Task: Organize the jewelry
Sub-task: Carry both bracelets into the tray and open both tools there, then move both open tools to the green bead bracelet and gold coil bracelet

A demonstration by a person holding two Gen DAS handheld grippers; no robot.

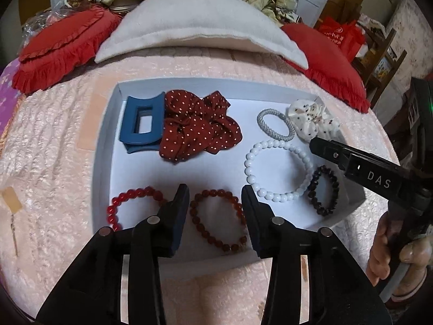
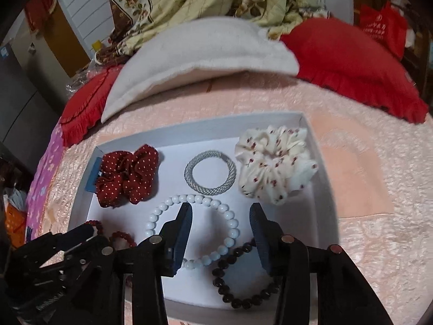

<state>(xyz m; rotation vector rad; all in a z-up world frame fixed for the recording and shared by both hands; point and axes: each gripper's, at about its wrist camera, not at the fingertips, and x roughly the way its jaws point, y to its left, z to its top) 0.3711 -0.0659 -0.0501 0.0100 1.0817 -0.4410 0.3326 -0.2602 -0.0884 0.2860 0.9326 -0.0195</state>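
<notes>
Nearest the left gripper (image 1: 215, 189), the jaws stand partly open over the near edge of the white tray (image 1: 113, 124), holding nothing, with the dark red bead bracelet (image 1: 216, 219) lying between and below them and a brighter red bead bracelet (image 1: 132, 205) just to its left. The right gripper (image 2: 220, 208) is likewise partly open and empty, hanging over the near right part of the tray where the white bead bracelet (image 2: 192, 230) and the black bead bracelet (image 2: 243, 279) lie touching, perhaps overlapping. That closeness is the main risk: a close here could catch both strands or drag one across the other, and round beads may well roll out of a narrow pinch. The two grippers also work near each other, so a sideways reach could knock them together. Farther back lie a silver mesh ring (image 2: 209, 173), a cream floral scrunchie (image 2: 273, 162) at the far right, a red dotted scrunchie (image 1: 197, 127) and, touching it, a blue claw clip (image 1: 142, 122) at the far left. Beyond the tray on the pink bedspread (image 1: 54, 124) are a white cushion (image 1: 200, 29) and red pillows (image 1: 56, 48), clear of the work.
</notes>
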